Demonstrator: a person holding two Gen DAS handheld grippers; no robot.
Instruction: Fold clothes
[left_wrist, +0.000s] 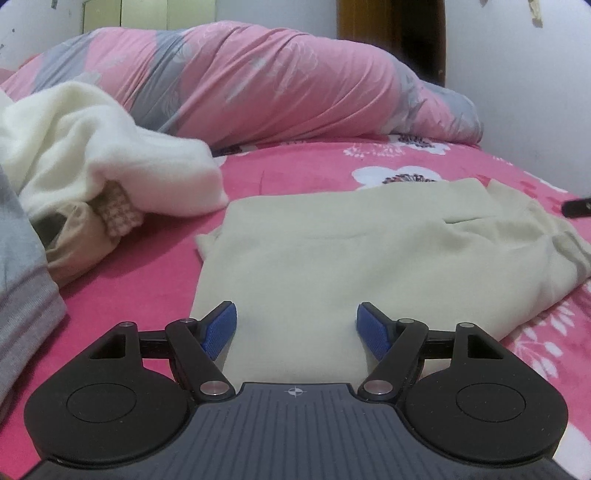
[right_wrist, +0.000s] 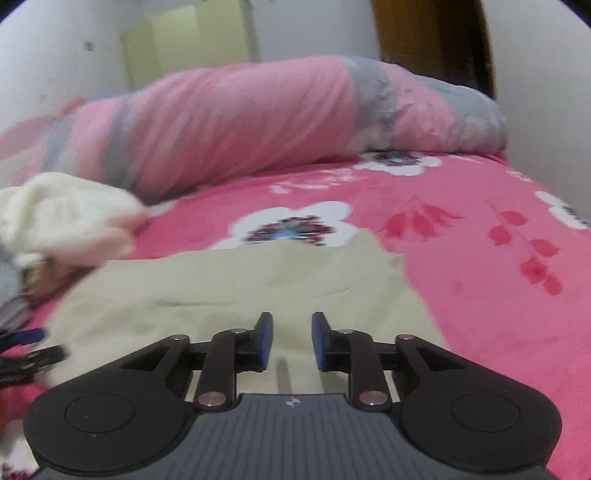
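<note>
Cream garment (left_wrist: 332, 258): lies flat on the pink floral bedspread (left_wrist: 303, 166), spreading ahead of both pairs of fingers.
Left gripper (left_wrist: 295, 325): fingers wide, nothing between the pads.
Right gripper (right_wrist: 291, 339): narrow gap, apparently gripping nothing; view blurred.
White fleece pile (left_wrist: 92, 147): beyond the fingers, to their left.

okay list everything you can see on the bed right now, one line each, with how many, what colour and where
Folded garment: one, pale cream, flat on the bedsheet under both tongs.
White fleece: one, rumpled, left, on the pile.
Tan garment: one, under the fleece.
Grey garment: one, far left edge.
Duvet: one, pink and grey, rolled along the back.
Bedsheet: one, pink with white flowers.
Left tongs: black, blue pads, open, empty.
Right tongs: same colours, narrowly open, empty.
</note>
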